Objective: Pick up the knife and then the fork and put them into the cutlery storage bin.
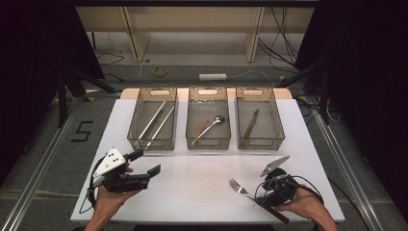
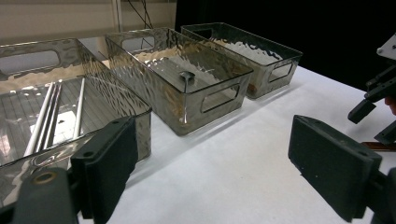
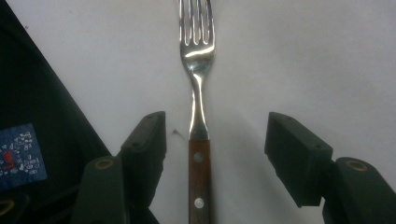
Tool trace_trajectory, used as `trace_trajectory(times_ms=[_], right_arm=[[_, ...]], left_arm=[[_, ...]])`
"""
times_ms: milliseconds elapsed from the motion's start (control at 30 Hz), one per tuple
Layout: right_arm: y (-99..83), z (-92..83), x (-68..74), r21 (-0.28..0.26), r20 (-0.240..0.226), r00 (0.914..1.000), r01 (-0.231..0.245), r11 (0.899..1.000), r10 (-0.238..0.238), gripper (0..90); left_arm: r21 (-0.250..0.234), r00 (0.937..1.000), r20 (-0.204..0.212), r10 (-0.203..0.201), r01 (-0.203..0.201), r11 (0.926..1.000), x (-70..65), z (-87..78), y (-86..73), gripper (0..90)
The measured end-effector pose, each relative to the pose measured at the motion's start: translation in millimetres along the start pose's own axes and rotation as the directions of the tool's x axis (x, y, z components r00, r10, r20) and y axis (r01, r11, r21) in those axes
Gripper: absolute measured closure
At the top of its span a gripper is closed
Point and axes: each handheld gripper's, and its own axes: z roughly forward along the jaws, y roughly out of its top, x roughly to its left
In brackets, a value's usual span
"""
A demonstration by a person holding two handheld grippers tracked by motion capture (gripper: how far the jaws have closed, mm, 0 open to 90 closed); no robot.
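At table front, right gripper (image 3: 212,154) jaws apart astride fork (image 3: 198,93), ungripped; left gripper (image 2: 210,172) apart, idle; bins (image 1: 208,143) prob. pre-sorted.

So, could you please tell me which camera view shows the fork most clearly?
The right gripper view: the fork lies close up between the open right gripper, its tines, neck and riveted wooden handle sharp. The high view shows it small, partly under that gripper. In the left gripper view, I cannot make it out for certain.
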Motion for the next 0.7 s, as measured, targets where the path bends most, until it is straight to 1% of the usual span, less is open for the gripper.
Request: trace_trajectory(times_ms=[400, 700], right_arm=[[-5.5, 3.2, 3.0, 0.042, 0.009, 0.9997, 0.02, 0.999, -0.02, 47.2], [-8.5, 5.1, 6.4, 0.082, 0.018, 0.9989, 0.042, 0.996, -0.043, 53.1]], left_arm=[[0.005, 1.0, 0.001, 0.004, -0.004, 1.0, -0.1, 0.3, 0.0, 15.5], [0.003, 1.0, 0.002, 0.004, -0.004, 1.0, -0.3, 0.2, 0.0, 15.5]])
